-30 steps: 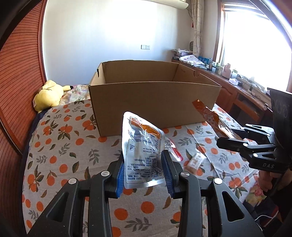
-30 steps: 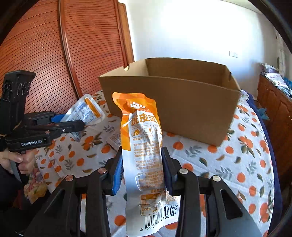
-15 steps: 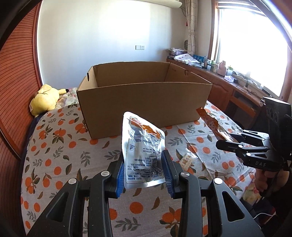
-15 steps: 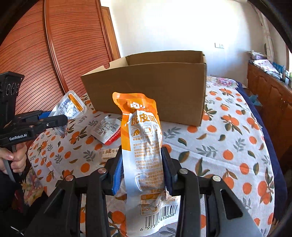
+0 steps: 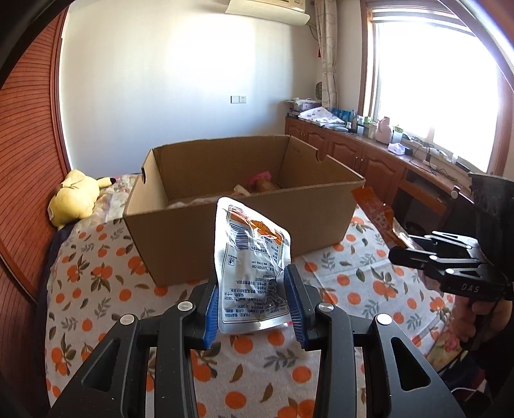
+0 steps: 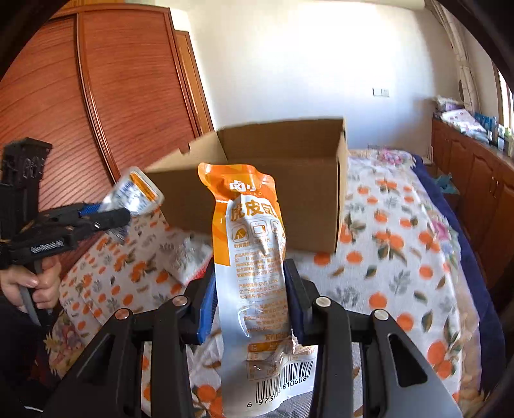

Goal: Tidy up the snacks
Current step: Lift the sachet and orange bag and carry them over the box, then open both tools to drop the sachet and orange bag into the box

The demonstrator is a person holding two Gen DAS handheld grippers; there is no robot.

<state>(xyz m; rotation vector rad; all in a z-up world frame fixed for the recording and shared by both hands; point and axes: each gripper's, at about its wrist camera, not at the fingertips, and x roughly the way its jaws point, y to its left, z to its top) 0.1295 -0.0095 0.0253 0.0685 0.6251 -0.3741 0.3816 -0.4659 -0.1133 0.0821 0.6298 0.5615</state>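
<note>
Left wrist view: left gripper (image 5: 253, 302) clamps silver foil snack pouch (image 5: 252, 267) w/ open brown cardboard box (image 5: 244, 222) ahead on orange-print bedsheet (image 5: 96, 273), yellow plush toy (image 5: 75, 201) beside; right gripper (image 6: 249, 299) pinches orange-white snack packet (image 6: 253, 273), barcode "810608".

A white wall (image 5: 167, 96) carries a switch plate (image 5: 238, 99), with an air conditioner (image 5: 266, 9) mounted above. Bright daylight floods through a wood-framed window (image 5: 433, 80) with a curtain (image 5: 327, 54) beside it. Below runs a cluttered wooden cabinet (image 5: 369, 154). A reddish slatted wardrobe (image 6: 106, 96) stands opposite. The bed (image 5: 96, 273) wears an orange-print sheet, a yellow plush toy (image 5: 74, 199) at its edge.
</note>
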